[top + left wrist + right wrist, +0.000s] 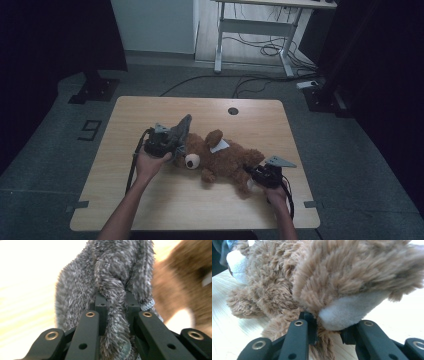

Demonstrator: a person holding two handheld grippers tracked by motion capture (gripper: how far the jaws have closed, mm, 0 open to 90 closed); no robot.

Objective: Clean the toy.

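The table (150,210) spans the middle of the high view, a pale wooden top with a small round hole near its far edge. Just right of its centre lies the bear (225,160), a brown plush toy sprawled on its side, head toward the left of the frame, white muzzle facing the near edge, a white tag on its back. At the head end, left of centre, a grey fluffy cloth (181,129) sticks up from the left gripper (172,142), whose jaws are clamped on a bunched fold of it, touching the bear's head. At the bear's lower right, the right gripper (256,172) is pinched on a foot; in the right gripper view the pale sole (352,312) sits between the black jaws. Both things look light, soft and floppy: the pile will compress and may slip out of a shallow pinch, so a deep bite on a limb or a thick fold seems safest. Neither looks fragile.
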